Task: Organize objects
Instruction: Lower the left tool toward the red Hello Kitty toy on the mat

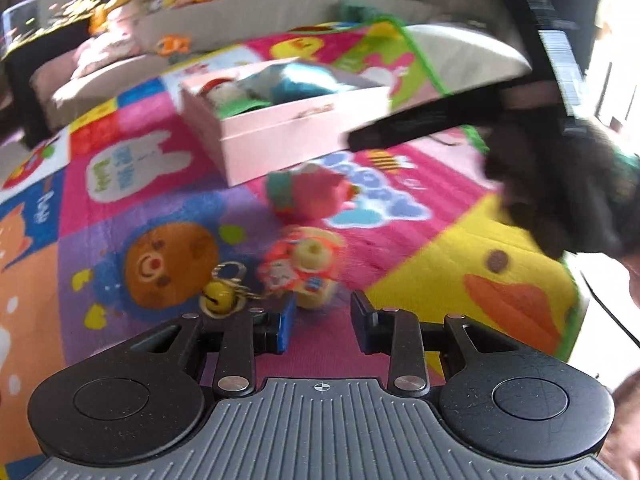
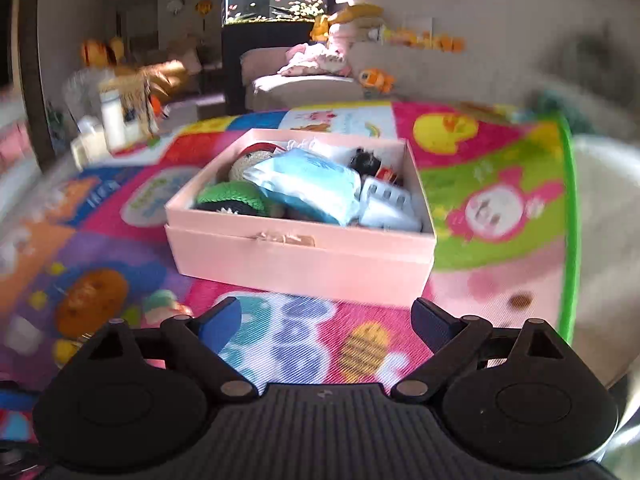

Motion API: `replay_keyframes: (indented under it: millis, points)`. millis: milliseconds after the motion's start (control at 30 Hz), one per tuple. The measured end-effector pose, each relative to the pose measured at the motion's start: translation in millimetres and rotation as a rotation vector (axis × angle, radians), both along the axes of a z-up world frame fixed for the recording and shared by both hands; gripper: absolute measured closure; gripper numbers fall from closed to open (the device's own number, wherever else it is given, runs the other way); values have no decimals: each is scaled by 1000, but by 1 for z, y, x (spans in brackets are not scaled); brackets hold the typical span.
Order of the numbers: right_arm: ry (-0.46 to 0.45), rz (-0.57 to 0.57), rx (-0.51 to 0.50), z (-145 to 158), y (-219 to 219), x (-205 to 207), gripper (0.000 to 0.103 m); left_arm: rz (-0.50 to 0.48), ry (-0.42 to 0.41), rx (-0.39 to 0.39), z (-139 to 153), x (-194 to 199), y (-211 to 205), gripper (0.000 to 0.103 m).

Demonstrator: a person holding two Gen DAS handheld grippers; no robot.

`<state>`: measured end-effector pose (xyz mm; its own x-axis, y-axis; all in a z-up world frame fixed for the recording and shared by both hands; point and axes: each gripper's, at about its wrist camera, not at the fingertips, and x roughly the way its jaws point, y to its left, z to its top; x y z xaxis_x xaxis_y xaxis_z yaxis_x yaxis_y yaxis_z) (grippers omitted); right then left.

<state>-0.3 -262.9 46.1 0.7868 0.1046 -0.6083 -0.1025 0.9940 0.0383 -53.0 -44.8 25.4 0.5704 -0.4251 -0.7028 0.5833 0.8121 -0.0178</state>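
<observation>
A pink open box sits on the colourful play mat and holds several toys and a blue packet. It also shows in the left wrist view. My left gripper is open, low over the mat, just short of an orange and yellow toy figure with a yellow bell keychain at its left. A red and teal plush toy lies beyond it. My right gripper is open wide and empty, in front of the box. The right gripper's dark body crosses the left wrist view.
The play mat covers the floor, with a green edge at the right. A beige sofa with plush toys and a fish tank stand behind. Bottles and clutter sit at the far left.
</observation>
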Motion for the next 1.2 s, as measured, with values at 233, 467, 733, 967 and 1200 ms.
replay_keyframes:
  millis: [233, 467, 733, 967, 1200]
  points:
    - [17, 5, 38, -18, -9, -19, 5, 271, -59, 46, 3, 46, 33, 74]
    - [72, -14, 131, -39, -13, -6, 1, 118, 7, -100, 16, 34, 35, 73]
    - [70, -31, 200, -40, -24, -7, 0, 84, 68, 34, -6, 25, -13, 50]
    - [66, -31, 228, -40, -28, -7, 0, 67, 57, 53, -11, 31, -36, 30]
    - [60, -31, 263, -39, -33, -7, 0, 324, 51, -7, -10, 40, -8, 38]
